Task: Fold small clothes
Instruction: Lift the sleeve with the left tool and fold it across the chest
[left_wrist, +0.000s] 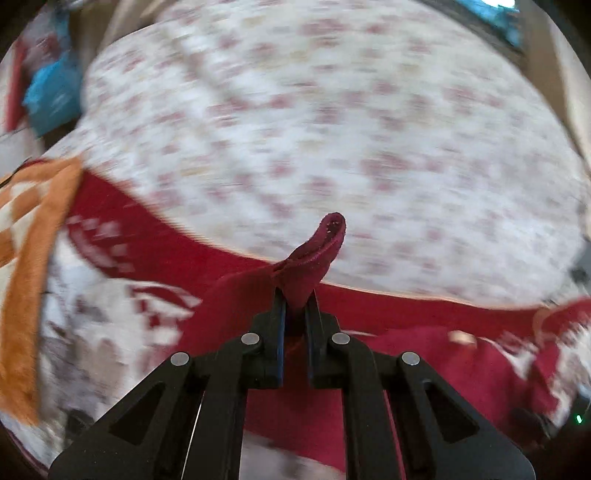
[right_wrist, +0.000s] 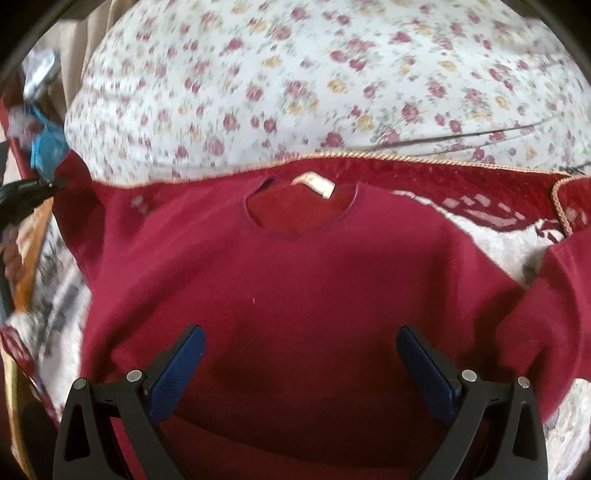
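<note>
Sleeve-fold step: left gripper (left_wrist: 295, 295) clenched on cuff of red shirt (right_wrist: 295, 295) lying flat on blanket (right_wrist: 480, 236) — right gripper (right_wrist: 301, 343) released above its front; next, carry cuff inward.

neck label (right_wrist: 314, 184) on sweater, print unreadable

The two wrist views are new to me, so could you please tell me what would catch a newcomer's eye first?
In the right wrist view, a dark red top lies spread front-up, its neckline and white label toward the floral bedding, with the open right gripper hovering over its lower half. In the left wrist view, the left gripper is shut on a bunched piece of the same red fabric, which pokes up between its fingers. An orange patterned cloth sits at far left.
</note>
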